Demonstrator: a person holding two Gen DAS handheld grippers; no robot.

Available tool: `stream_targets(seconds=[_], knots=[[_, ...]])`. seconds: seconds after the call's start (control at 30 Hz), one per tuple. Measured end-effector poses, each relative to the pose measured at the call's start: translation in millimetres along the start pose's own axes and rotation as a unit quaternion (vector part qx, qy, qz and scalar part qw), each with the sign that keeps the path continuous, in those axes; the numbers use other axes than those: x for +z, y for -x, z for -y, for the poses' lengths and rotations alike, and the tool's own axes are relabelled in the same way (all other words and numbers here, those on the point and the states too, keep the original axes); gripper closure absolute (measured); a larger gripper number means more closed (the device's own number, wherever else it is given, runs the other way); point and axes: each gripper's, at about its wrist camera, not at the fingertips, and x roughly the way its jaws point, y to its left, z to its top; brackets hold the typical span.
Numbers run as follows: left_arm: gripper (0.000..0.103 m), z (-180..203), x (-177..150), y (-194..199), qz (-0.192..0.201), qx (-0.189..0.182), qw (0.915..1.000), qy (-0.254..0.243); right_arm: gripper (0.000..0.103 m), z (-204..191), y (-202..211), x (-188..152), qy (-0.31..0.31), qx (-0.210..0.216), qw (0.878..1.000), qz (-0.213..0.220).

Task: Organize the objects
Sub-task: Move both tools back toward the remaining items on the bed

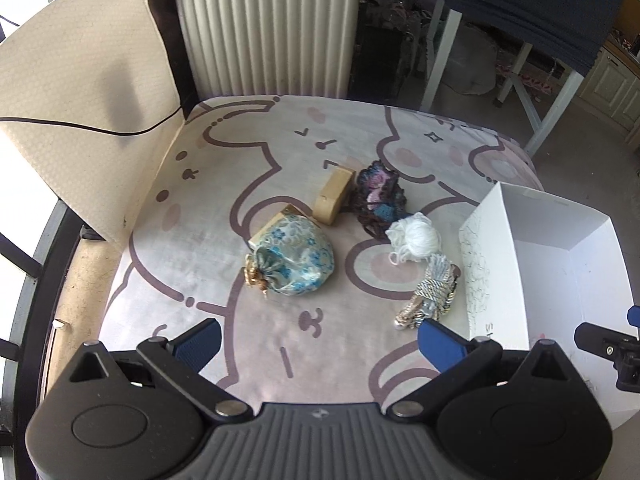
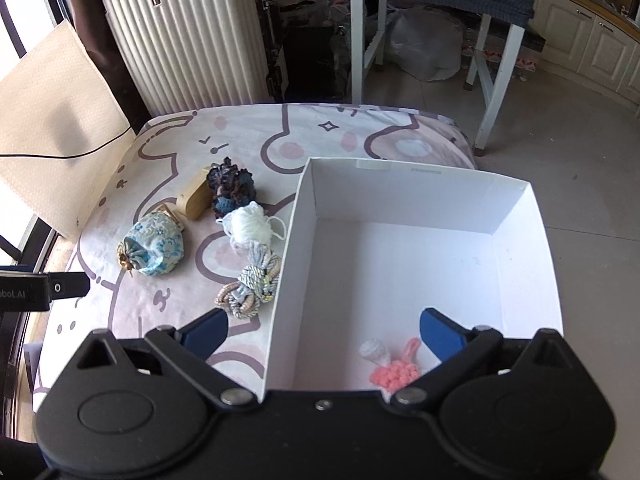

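- Plainly, the job is filling the white box (image 2: 520, 248), and most things are still lying outside it on the cartoon-print desk (image 2: 248, 128); only a pink crochet piece (image 2: 394, 374) is sitting inside, at the box's near end.
- The left gripper (image 1: 318, 340) is hovering with its fingers (image 1: 200, 338) released and holding nothing, facing the blue floral pouch (image 1: 294, 258), which is resting well to the box's left.
- The right gripper (image 2: 324, 330) is hanging over the box's near-left wall, fingers spread and empty.
- The braided cord bundle (image 2: 252, 284) is lying just beside the box's left wall, with the white yarn ball (image 2: 250, 226) touching its far end; beyond that the dark crochet piece (image 2: 231, 188) is leaning against a tan wooden block (image 2: 194, 198).
- Judging from this, the cord bundle is the shortest carry; closing across its knotted middle should keep loops from trailing over the wall.
- The pouch looks soft and rounded, so gripping its gathered neck is likely safer than its body.
- A second tan block (image 1: 280, 216) is sitting half-hidden behind the pouch.
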Motion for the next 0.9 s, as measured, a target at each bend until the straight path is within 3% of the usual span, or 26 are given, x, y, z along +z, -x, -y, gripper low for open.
stream_targets(seconds=[0.4,0.9], knots=[[0.0,-37,12,-8,0.021,0.015,0.9994,0.022,0.0,-48,-19,23,0.007,0.011,1.0,0.012],[0.0,-34,48,-48,0.044,0.01,0.999,-0.001,0.001,-73,-56,45,-0.068,0.015,0.997,0.021]])
